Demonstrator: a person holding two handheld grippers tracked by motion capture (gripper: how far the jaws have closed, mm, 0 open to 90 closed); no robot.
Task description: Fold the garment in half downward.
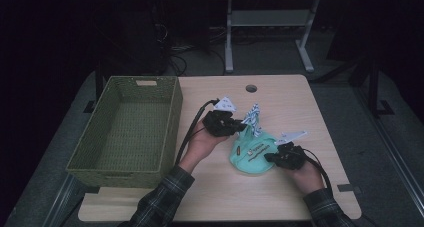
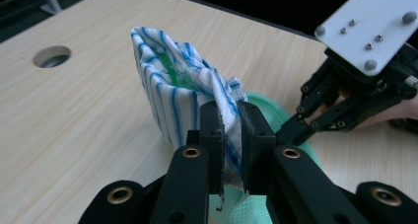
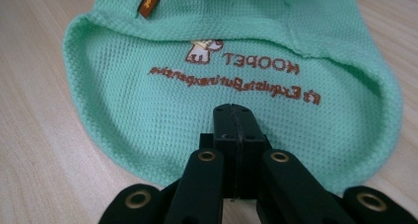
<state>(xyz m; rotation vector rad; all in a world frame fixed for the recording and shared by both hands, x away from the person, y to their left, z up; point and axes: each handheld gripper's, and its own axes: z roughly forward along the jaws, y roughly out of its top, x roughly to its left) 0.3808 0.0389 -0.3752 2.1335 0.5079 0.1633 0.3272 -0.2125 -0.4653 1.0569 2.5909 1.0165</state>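
Basket (image 1: pixel 127 129) on counter (image 1: pixel 280 99) left side. Garment (image 1: pixel 252 154) right of it, near centre. Left hand-held gripper (image 1: pixel 243 125) behind garment, right hand-held gripper (image 1: pixel 270 158) at its near-right edge. Counter hole (image 1: pixel 251 88) behind.

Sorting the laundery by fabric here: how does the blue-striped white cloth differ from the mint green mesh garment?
The blue-striped white cloth is striped and plain of print; the mint green mesh garment is one colour with brown lettering and a small dog logo. The striped cloth stands bunched upward, pinched in the left claw; the green garment lies flat on the table, under the shut right claw. Both are soft fabric, touching each other.
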